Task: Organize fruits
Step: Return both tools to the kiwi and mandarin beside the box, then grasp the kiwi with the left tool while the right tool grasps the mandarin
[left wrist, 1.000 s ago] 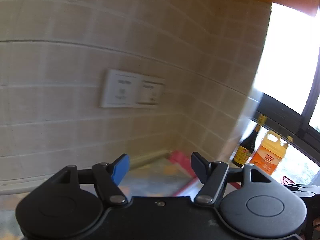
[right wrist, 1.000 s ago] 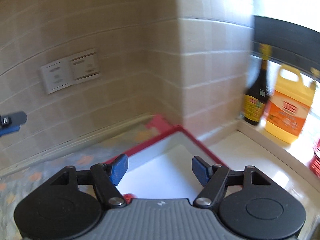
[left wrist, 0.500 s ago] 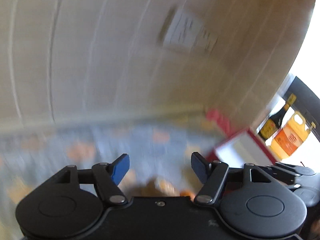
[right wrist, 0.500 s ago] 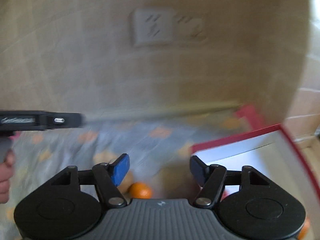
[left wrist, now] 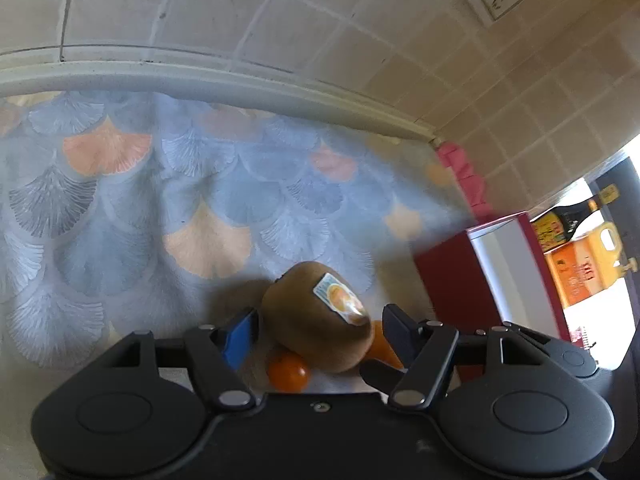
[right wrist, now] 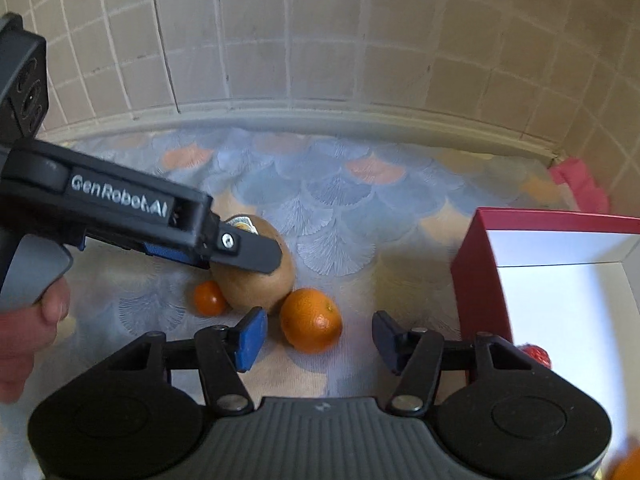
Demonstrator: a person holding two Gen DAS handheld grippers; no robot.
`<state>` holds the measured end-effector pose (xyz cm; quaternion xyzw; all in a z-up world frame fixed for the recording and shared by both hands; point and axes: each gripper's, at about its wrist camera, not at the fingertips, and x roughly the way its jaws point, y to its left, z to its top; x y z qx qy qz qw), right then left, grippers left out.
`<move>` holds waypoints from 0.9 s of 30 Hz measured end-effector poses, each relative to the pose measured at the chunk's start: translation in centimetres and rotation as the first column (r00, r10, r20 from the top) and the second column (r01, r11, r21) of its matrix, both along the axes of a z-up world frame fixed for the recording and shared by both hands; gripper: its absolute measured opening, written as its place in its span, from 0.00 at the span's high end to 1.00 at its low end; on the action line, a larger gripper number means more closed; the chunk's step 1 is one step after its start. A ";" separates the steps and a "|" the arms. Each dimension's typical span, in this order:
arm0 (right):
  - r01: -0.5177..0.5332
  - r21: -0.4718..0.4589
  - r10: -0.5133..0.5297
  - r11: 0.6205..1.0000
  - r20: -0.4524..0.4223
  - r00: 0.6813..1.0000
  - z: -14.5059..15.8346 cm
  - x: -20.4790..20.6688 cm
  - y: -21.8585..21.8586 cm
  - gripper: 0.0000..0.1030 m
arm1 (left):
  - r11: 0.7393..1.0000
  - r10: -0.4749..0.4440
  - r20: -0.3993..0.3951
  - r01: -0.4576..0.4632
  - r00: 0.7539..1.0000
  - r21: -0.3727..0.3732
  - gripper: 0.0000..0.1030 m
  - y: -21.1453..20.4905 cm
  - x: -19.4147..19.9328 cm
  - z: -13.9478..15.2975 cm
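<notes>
A brown kiwi (left wrist: pixel 318 318) with a sticker lies on the patterned cloth; it also shows in the right wrist view (right wrist: pixel 260 276). My left gripper (left wrist: pixel 318 330) is open, its jaws on either side of the kiwi, not closed on it. A small orange tomato (left wrist: pixel 287 372) lies beside the kiwi, seen too in the right wrist view (right wrist: pixel 209 298). A mandarin (right wrist: pixel 311 319) lies just right of the kiwi. My right gripper (right wrist: pixel 316 338) is open, just above and in front of the mandarin. The left gripper (right wrist: pixel 236 252) reaches in over the kiwi.
A red box with a white inside (right wrist: pixel 560 280) stands to the right, a red fruit (right wrist: pixel 536 354) at its near edge. A tiled wall (right wrist: pixel 320 40) runs behind the cloth. A dark bottle (left wrist: pixel 568 220) and an orange jug (left wrist: pixel 584 268) stand by the window.
Both grippers have tilted down from the wall toward the cloth. The left now straddles the kiwi and the right hangs over the mandarin.
</notes>
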<state>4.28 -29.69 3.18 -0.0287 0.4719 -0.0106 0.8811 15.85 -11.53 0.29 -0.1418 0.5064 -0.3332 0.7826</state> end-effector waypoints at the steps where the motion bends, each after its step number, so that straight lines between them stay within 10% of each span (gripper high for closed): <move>1: -0.002 0.003 0.002 1.000 -0.007 1.000 -0.2 0.3 -0.1 0.46 | 1.000 0.004 0.003 -0.004 1.000 0.005 0.22 -0.2 0.0 -0.1; 27: 0.031 -0.007 -0.031 0.999 0.069 0.997 0.9 -1.2 -1.3 0.67 | 0.992 0.005 0.168 -0.025 0.986 0.120 0.30 -2.8 -1.8 2.0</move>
